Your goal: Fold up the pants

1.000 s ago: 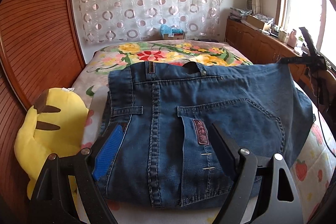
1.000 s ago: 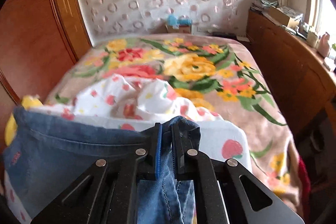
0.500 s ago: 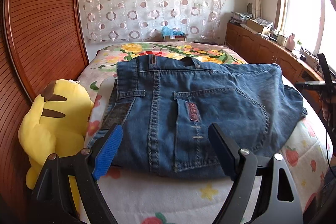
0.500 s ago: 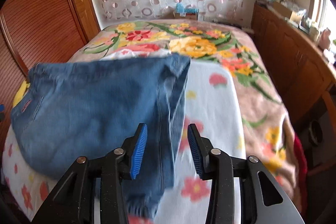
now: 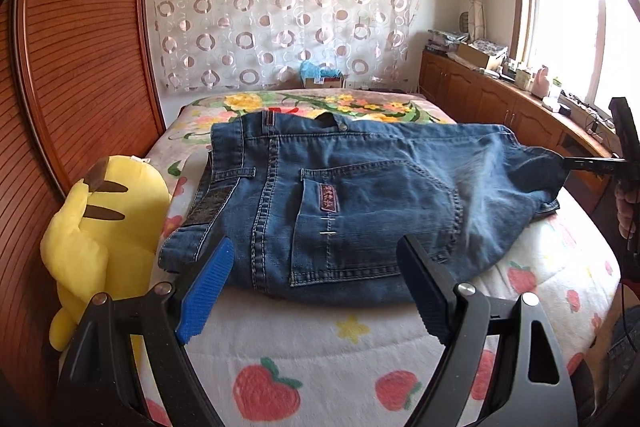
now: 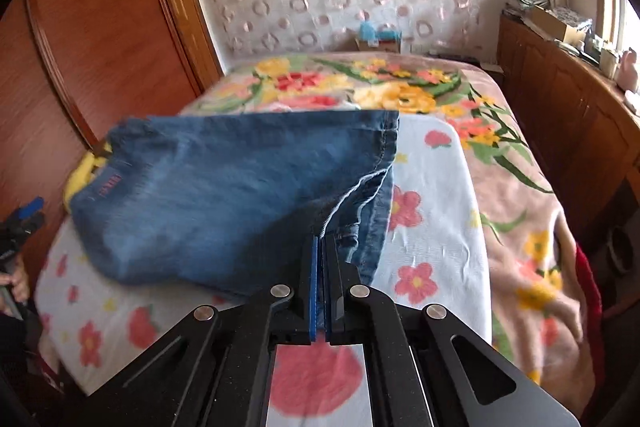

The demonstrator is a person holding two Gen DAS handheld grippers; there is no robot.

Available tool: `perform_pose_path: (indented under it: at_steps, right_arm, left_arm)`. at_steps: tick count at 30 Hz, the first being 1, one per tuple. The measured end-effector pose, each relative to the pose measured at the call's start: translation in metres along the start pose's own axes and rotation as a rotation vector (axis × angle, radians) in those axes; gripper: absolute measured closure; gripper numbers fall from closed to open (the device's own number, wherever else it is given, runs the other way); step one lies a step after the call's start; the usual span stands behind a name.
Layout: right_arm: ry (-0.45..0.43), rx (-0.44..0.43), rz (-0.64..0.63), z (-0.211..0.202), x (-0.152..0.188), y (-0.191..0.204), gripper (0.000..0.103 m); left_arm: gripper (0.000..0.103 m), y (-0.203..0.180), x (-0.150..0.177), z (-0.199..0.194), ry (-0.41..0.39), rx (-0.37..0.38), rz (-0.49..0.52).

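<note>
Half a second ago apart, the right gripper (image 6: 321, 255) now pinches the jeans' (image 5: 360, 195) right edge on the bed (image 5: 320, 339). Left gripper (image 5: 316, 283) hovers wide apart at their near edge.

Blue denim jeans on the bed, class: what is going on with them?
A person with two handheld grippers is folding the blue denim jeans on the strawberry-print bedsheet. The right gripper is shut on a fold of denim at the jeans' right side. The left gripper hangs open over the near edge, holding nothing.
</note>
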State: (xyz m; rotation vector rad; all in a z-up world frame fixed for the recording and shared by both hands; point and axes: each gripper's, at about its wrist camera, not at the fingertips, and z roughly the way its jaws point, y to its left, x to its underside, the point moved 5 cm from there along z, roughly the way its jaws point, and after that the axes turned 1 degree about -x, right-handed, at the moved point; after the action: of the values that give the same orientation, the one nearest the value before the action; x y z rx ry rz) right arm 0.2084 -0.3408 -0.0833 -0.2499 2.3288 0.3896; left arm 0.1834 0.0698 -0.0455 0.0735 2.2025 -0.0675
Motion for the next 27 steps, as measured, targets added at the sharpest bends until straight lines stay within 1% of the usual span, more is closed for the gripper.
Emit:
perform_pose_path:
  at_steps: [3,6,10,11,12,13,14,15,20,23,25,26,27]
  right_arm:
    - [0.027,0.003,0.005,-0.003,0.016,0.0,0.101]
    - [0.062,0.033,0.013,0.011,0.029,-0.006,0.101]
    - [0.069,0.036,0.049,0.022,0.035,-0.011,0.101]
    - [0.069,0.05,0.05,0.023,0.036,-0.013,0.099]
    - [0.069,0.063,0.049,0.023,0.034,-0.013,0.088]
    - [0.07,0.089,0.047,0.025,0.033,-0.012,0.08]
    - [0.073,0.109,0.05,0.025,0.032,-0.013,0.067]
    - [0.082,0.121,0.057,0.027,0.034,-0.014,0.064]
    - [0.125,0.126,0.069,0.044,0.037,-0.009,0.064]
    - [0.119,0.136,0.064,0.048,0.035,-0.003,0.062]
    - [0.119,0.145,0.038,0.05,0.035,0.001,0.063]
    - [0.118,0.16,0.009,0.05,0.036,0.005,0.064]
    - [0.114,0.164,-0.012,0.052,0.036,0.008,0.072]
  left_arm:
    - [0.018,0.001,-0.002,-0.002,-0.005,-0.004,0.002]
    - [0.018,0.006,-0.001,0.002,0.002,-0.014,-0.013]
    - [0.018,0.012,0.004,0.005,0.015,-0.025,-0.026]
    - [0.018,0.013,0.006,0.007,0.019,-0.03,-0.026]
    - [0.018,0.014,0.007,0.007,0.022,-0.033,-0.026]
    - [0.018,0.015,0.008,0.007,0.023,-0.035,-0.027]
    - [0.018,0.016,0.008,0.007,0.023,-0.038,-0.028]
    - [0.018,0.018,0.008,0.008,0.023,-0.042,-0.03]
    - [0.018,0.027,0.01,0.015,0.031,-0.062,-0.045]
    - [0.018,0.035,0.01,0.02,0.038,-0.079,-0.055]
    - [0.018,0.041,0.01,0.024,0.043,-0.09,-0.064]
    - [0.018,0.044,0.01,0.025,0.047,-0.095,-0.069]
    - [0.018,0.049,0.011,0.029,0.055,-0.104,-0.077]
